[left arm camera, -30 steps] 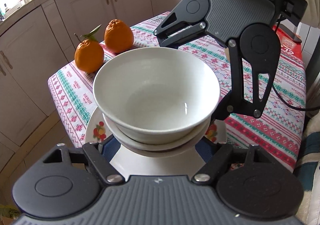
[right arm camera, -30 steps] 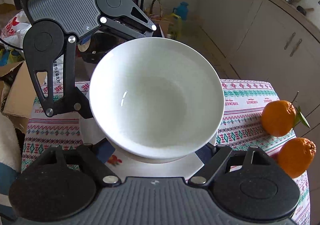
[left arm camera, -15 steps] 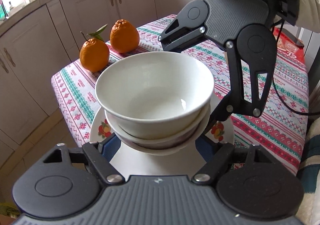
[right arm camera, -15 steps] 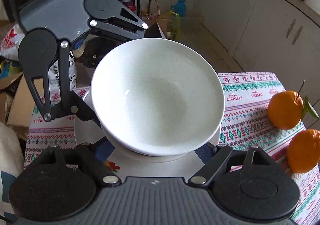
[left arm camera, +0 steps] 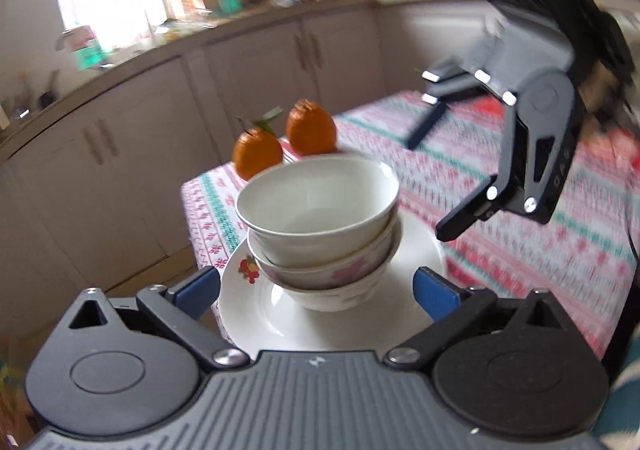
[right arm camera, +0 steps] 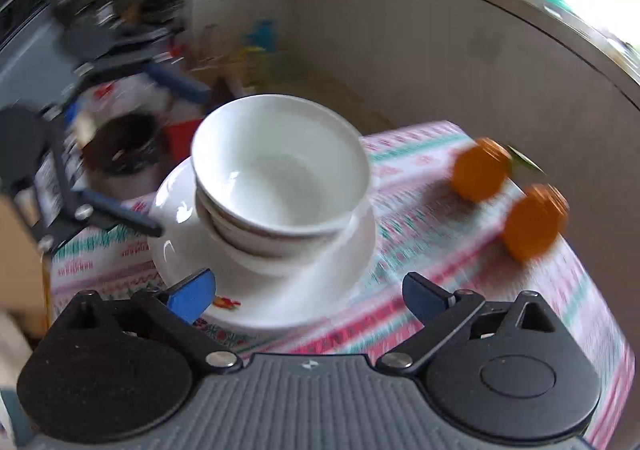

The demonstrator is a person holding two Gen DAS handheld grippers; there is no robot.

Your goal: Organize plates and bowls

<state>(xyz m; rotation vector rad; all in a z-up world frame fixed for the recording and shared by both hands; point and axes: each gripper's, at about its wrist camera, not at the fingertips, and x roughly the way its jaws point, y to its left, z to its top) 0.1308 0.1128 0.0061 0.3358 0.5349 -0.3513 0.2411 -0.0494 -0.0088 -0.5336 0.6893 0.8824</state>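
Observation:
A stack of white bowls stands on a white plate with a fruit print at the table's corner; the stack and plate also show in the right wrist view. My left gripper is open, pulled back, its blue fingertips either side of the plate's near rim, holding nothing. My right gripper is open and empty, drawn back from the plate. Each gripper shows in the other's view, the right one raised above the table, the left one blurred.
Two oranges sit on the patterned tablecloth beyond the stack, near the table edge; they also show in the right wrist view. Kitchen cabinets and a cluttered counter stand behind. Floor clutter lies past the table.
Both grippers have pulled back and up from the stack, and their jaws now stand clear of the plate. The bowls and plate rest on the table. Both views are motion-blurred.

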